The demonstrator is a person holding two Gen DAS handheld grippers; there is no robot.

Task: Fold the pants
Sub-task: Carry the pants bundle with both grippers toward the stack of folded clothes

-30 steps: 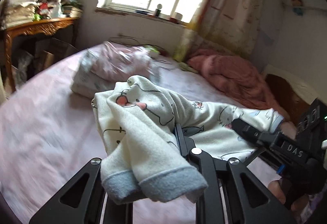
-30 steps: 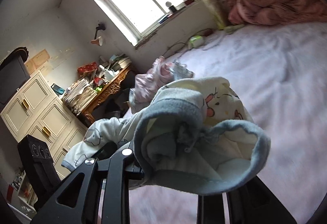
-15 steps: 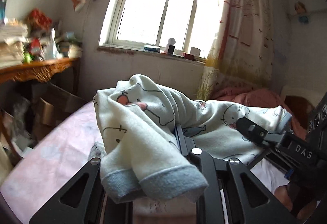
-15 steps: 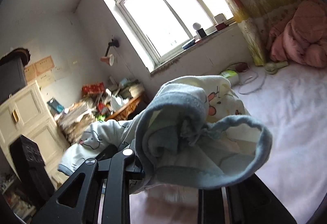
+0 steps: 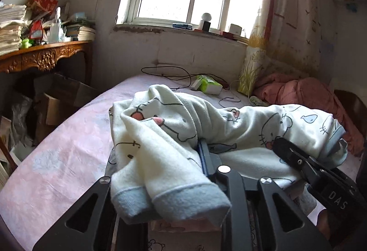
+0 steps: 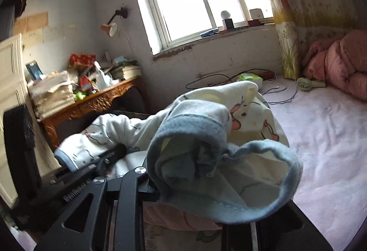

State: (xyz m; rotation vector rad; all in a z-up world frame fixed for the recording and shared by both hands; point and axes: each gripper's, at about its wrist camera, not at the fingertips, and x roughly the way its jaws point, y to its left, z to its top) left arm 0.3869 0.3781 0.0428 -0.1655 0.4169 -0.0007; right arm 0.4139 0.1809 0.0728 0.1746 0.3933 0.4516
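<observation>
Pants [image 5: 174,145] draped over (both) claws.

Pants [image 5: 160,136]: cream, printed with black-outlined cartoon cats and pink-red accents; cuffs and waistband are edged in grey-blue. Grippers [image 5: 183,182]: black. Sheet [image 5: 57,159]: pale pink, faintly mottled. Quilt [image 6: 339,63]: salmon pink. Curtain [image 5: 286,33]: white, patterned with yellow grass. Desk [image 5: 45,58]: carved brown wood.

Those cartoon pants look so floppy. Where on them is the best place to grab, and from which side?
Grab the pants at the thick grey-blue bands: the leg cuffs at one end, the drawstring waistband at the other. Come in from the open end, jaws straddling the band's edge. The doubled hem is firmer than the loose middle, so it should bunch and slip less.
</observation>
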